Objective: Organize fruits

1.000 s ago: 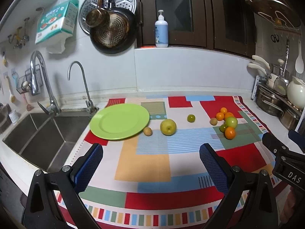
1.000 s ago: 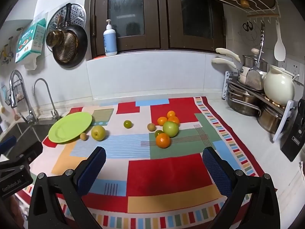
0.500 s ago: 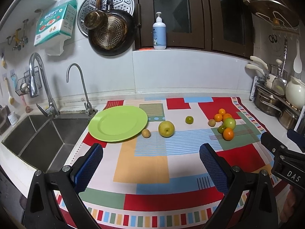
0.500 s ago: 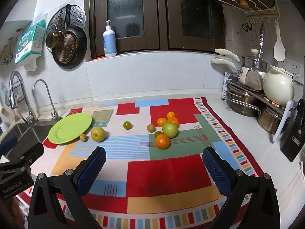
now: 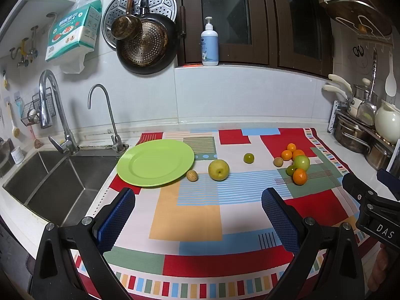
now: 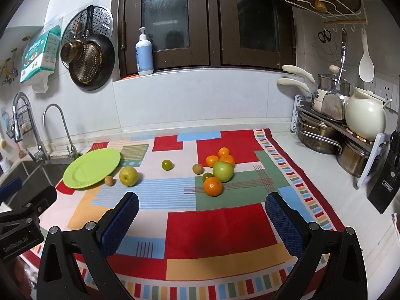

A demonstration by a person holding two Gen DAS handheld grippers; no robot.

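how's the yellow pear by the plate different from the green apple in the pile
The yellow pear is dull yellow-green; the green apple is brighter green. The pear sits by itself, with only a small brown fruit nearby; the apple is packed among the oranges, seemingly touching them. The pear lies close to the green plate; the apple lies well off to the right of it. They look similar in size, and both rest on the patchwork cloth, not the plate.

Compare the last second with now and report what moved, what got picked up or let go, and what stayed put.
Only the viewpoints drifted slightly; nothing was grasped or released. The left gripper and right gripper remain open and empty above the near part of the patterned cloth. The green plate is still bare, and the yellow pear, the small fruits and the cluster of oranges lie where they were.
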